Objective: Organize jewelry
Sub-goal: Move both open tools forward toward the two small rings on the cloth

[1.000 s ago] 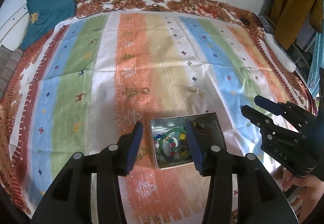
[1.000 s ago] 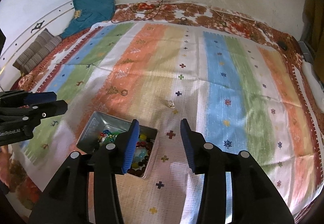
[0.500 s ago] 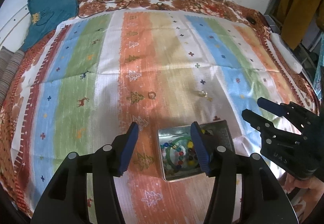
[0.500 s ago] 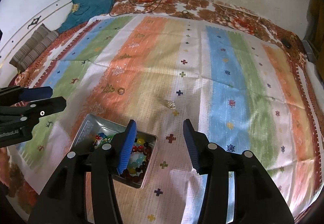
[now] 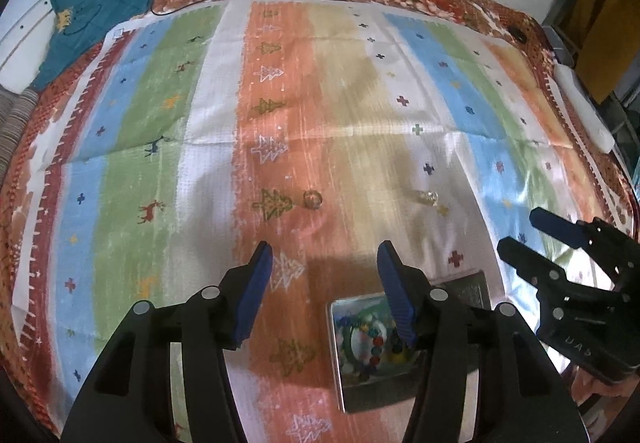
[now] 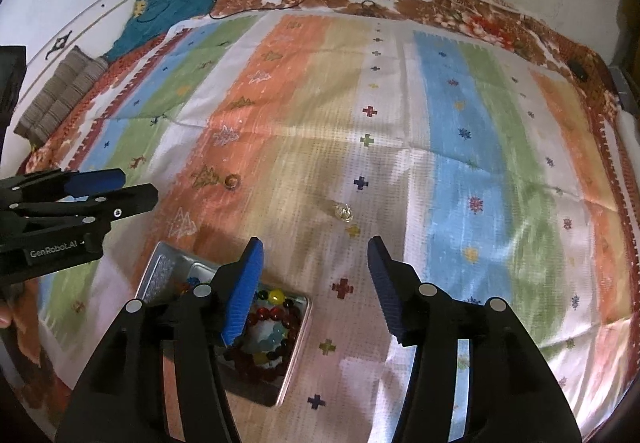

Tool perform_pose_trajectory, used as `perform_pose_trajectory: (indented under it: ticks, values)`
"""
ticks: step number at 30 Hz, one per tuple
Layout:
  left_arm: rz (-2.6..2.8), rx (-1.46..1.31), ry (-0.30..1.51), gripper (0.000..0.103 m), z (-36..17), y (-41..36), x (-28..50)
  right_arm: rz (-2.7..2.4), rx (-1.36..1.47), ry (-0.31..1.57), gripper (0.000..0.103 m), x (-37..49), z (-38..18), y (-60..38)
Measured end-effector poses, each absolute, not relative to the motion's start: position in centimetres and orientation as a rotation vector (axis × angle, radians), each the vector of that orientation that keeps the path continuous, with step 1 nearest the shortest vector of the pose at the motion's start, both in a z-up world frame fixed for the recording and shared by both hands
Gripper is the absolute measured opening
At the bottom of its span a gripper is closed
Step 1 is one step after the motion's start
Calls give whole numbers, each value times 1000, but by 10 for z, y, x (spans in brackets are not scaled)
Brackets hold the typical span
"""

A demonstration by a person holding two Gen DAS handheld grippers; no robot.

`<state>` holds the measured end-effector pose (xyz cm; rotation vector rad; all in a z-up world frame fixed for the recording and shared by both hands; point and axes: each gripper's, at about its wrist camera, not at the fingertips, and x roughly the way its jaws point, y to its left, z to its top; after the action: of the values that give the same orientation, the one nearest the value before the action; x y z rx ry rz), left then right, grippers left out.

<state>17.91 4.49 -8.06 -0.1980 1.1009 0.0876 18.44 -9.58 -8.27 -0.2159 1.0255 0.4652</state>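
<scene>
While both jaws gape, bare striped cloth [image 5: 344, 147] beyond tin [image 5: 340, 371].

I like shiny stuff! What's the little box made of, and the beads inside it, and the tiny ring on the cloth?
The box looks like thin metal: silvery grey, with a bright rim. The beads look like glass or glossy plastic, smooth and colourful with shine spots. The ring seems metal, though it is too small and blurred to be sure.

Beaded bracelets [image 6: 269, 335] in tin [image 6: 294, 371] — rings [image 5: 312, 199] outside
</scene>
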Motion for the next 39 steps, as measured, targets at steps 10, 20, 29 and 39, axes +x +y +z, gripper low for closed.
perform_pose_trajectory:
  ticks: [10,20,29,39]
  values:
    - [96,-221,1168,56,-111,55,214,440,-246,1089,54,208,-113,-89]
    - [84,-197,1209,57,-130,54,237,448,-268,1110,54,222,-126,-79]
    - [77,-186,1235,57,-145,57,250,428,-257,1146,54,240,-143,-79]
    - [48,-214,1264,55,-164,61,267,419,-270,1174,54,254,-159,-75]
